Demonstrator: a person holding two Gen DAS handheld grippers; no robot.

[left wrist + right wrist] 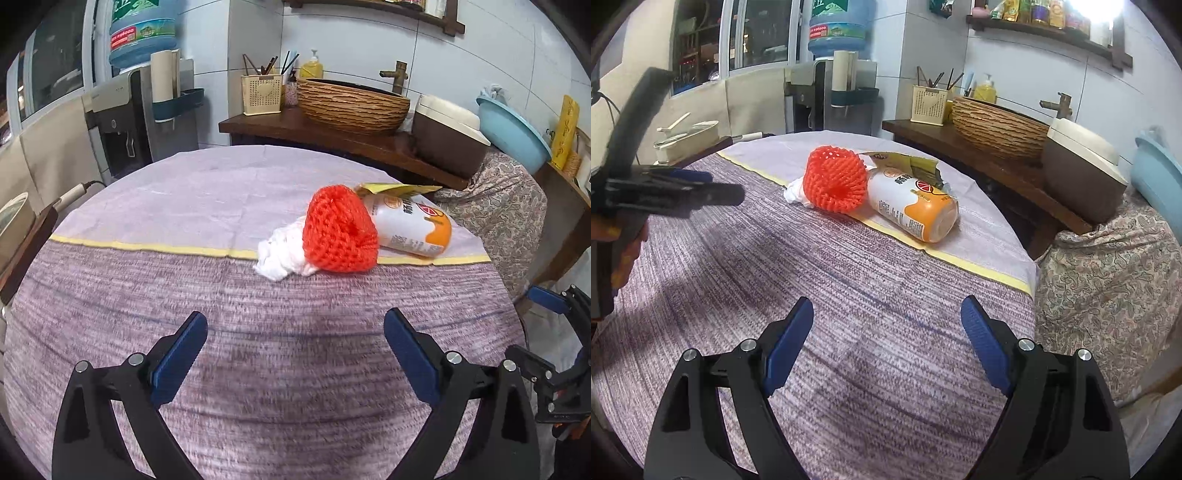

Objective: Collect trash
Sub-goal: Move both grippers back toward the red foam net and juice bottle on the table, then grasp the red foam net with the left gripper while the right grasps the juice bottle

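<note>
A small heap of trash lies on the far right part of the round table with its purple cloth (184,295) (775,266). It holds an orange-red foam net (338,230) (836,182), a crumpled white tissue (279,254) (795,192) under its left side, an orange and white can (415,227) (914,208) on its side, and a torn yellow wrapper (397,189) (912,164) behind. My left gripper (295,336) hovers open over the cloth, short of the heap. My right gripper (886,325) is open too, nothing between its fingers. The left gripper (701,184) shows at the left of the right wrist view.
Behind the table a dark wooden counter (266,123) carries a woven basin (352,105), a cream utensil holder (261,94) and a brown box (448,140). A water dispenser (129,122) stands at the back left. A paisley-covered seat (1108,266) and a blue basin (513,129) sit right.
</note>
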